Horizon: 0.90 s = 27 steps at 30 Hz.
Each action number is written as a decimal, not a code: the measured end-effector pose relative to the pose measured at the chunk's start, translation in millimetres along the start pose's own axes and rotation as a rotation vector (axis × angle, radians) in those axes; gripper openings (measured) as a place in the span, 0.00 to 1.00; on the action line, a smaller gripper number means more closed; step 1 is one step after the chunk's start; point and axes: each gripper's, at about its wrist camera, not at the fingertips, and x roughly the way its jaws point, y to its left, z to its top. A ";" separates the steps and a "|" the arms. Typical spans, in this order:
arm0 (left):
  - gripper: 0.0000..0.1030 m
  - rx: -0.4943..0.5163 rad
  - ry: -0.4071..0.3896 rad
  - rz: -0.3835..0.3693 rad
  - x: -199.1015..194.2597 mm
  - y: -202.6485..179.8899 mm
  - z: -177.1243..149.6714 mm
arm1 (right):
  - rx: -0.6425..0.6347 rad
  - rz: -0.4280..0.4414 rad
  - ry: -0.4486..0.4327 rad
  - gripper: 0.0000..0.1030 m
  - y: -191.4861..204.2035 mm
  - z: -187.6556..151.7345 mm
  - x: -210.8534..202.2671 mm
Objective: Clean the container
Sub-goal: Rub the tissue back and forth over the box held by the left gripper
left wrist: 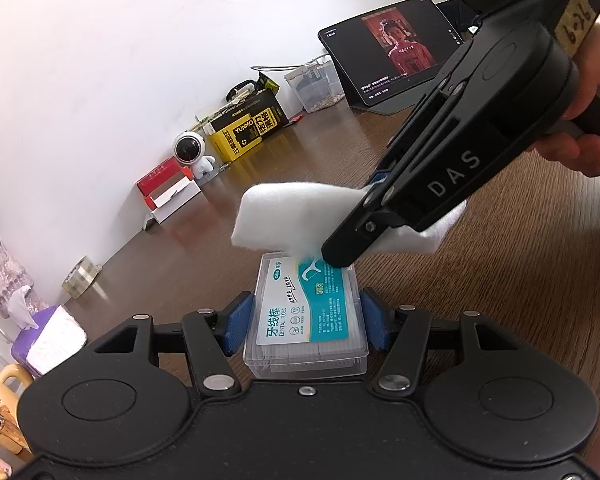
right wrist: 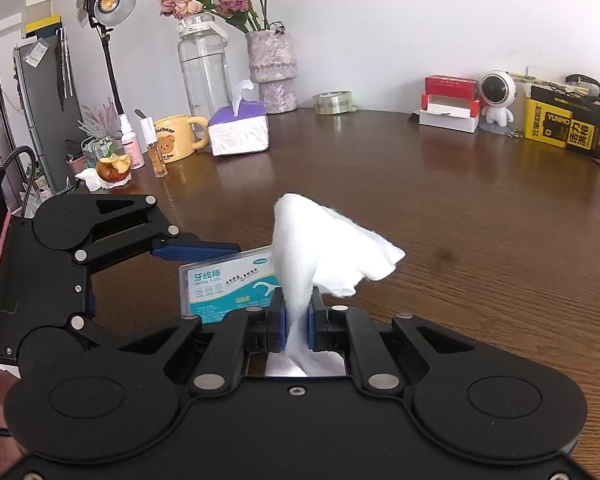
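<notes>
A clear plastic dental floss box (left wrist: 306, 316) with a teal and white label is clamped between the blue pads of my left gripper (left wrist: 306, 320), just above the wooden table. It also shows in the right wrist view (right wrist: 230, 280), with the left gripper's blue finger (right wrist: 196, 250) against its far side. My right gripper (right wrist: 298, 316) is shut on a white cloth (right wrist: 324, 248). In the left wrist view the right gripper (left wrist: 340, 254) comes in from the upper right, its tip at the box's far end, with the cloth (left wrist: 296, 216) hanging over that end.
Along the wall stand a tissue box (right wrist: 240, 130), a yellow mug (right wrist: 174, 138), a water bottle (right wrist: 202, 68), a flower vase (right wrist: 272, 74), a tape roll (right wrist: 334, 102), a red and white box (right wrist: 452, 104), an astronaut figure (right wrist: 498, 96), a yellow box (right wrist: 562, 126) and a tablet (left wrist: 396, 54).
</notes>
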 end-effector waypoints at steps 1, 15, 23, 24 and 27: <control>0.56 0.000 0.000 0.000 0.4 1.0 -0.5 | -0.006 0.007 0.003 0.10 2.1 0.3 0.1; 0.56 0.000 0.000 -0.001 10.9 12.0 -1.5 | -0.112 0.125 0.059 0.12 39.9 5.3 2.3; 0.56 0.000 -0.001 -0.002 2.1 -6.1 -4.8 | -0.113 0.090 0.057 0.09 34.5 9.4 2.6; 0.56 0.001 -0.001 -0.001 3.8 -4.8 -4.7 | -0.111 0.083 0.056 0.09 32.6 10.1 2.8; 0.56 0.004 -0.001 0.001 6.0 -3.6 -4.2 | -0.100 0.057 0.051 0.09 23.3 11.7 4.0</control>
